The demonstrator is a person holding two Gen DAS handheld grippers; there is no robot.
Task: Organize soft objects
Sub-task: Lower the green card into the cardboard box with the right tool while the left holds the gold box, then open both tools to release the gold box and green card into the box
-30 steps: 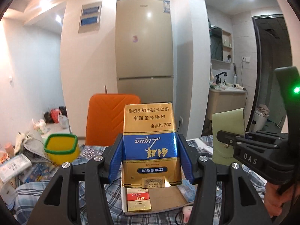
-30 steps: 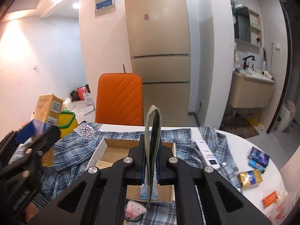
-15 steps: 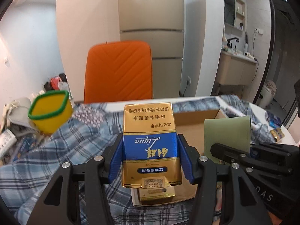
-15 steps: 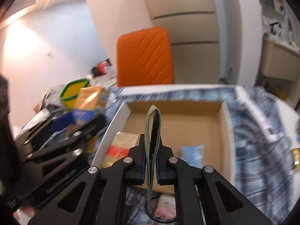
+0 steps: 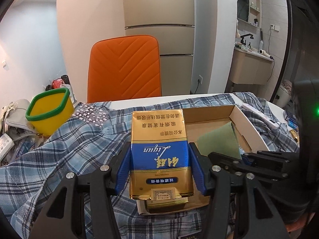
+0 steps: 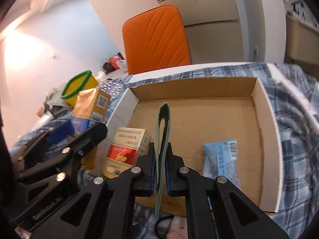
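The left gripper (image 5: pixel 160 167) is seen closed on a gold-and-blue carton (image 5: pixel 159 151), its blue pads pressed against the carton's two sides. The carton is held upright with its print upside down, just above the near left corner of an open cardboard box (image 6: pixel 267 123). In the right wrist view the same carton (image 6: pixel 89 107) is seen outside the box's left wall, over the checked cloth.

The right gripper (image 6: pixel 160 171) is clamped fully on a folded green cloth pouch (image 6: pixel 162 139). The pouch is held on edge between the pads, its upper part standing over the box floor and its lower end hanging past the box's near edge. From the left wrist view the pouch (image 5: pixel 218 141) is seen as a flat green sheet inside the box, ahead of the right gripper's black fingers (image 5: pixel 225 158).

On the box floor a red-and-gold packet (image 6: pixel 124 151) is laid at the near left, close to the left wall, and a pale blue wrapped packet (image 6: pixel 219 157) at the near right. The rest of the floor is bare cardboard.

The box is set on a blue plaid shirt (image 5: pixel 59 151) spread over a white table (image 5: pixel 151 99). A yellow tub with a green rim (image 5: pixel 48 111) is seen at the table's far left, and an orange chair (image 5: pixel 123 67) behind the far edge. A white remote (image 5: pixel 263 118) is laid on the shirt to the right of the box.
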